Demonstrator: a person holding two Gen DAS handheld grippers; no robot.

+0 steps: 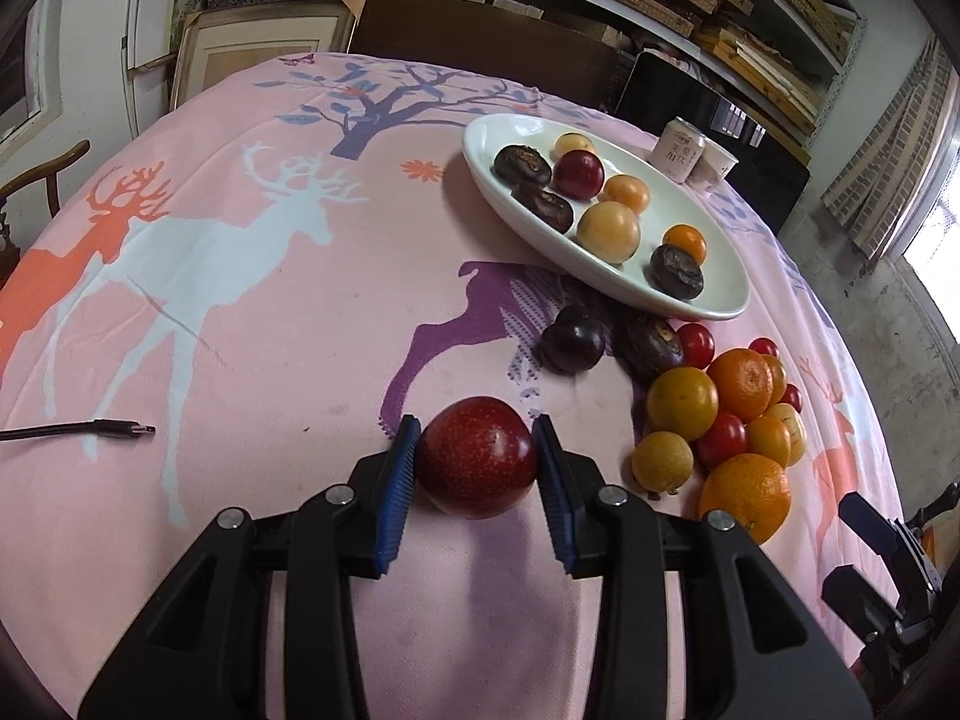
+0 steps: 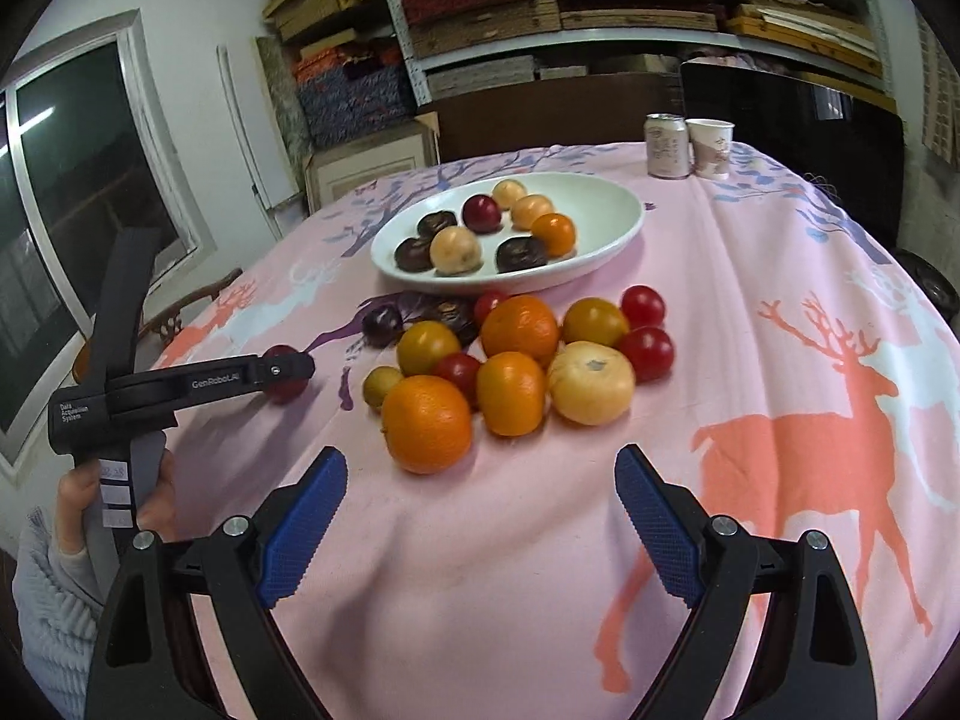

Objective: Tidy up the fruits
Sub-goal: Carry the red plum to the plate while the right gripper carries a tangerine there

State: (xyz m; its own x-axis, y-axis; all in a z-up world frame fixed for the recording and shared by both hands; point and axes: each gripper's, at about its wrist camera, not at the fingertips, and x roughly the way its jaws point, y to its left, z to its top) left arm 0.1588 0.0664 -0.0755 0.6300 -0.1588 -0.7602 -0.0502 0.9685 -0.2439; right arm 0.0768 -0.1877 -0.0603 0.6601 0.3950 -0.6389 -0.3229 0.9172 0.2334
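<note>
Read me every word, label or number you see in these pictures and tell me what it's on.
"GenRobot.AI": side of the left gripper.
"Data Acquisition System": its black body, small print.
Can: printed characters, unreadable.
Paper cup: pattern only, unreadable.
White tags on the gripper handle: blurred.

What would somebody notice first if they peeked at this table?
The left gripper pinching a speckled red plum above the pink deer tablecloth. Beside it lies a bright heap of oranges and tomatoes, with a white oval dish of sorted fruit behind.
</note>
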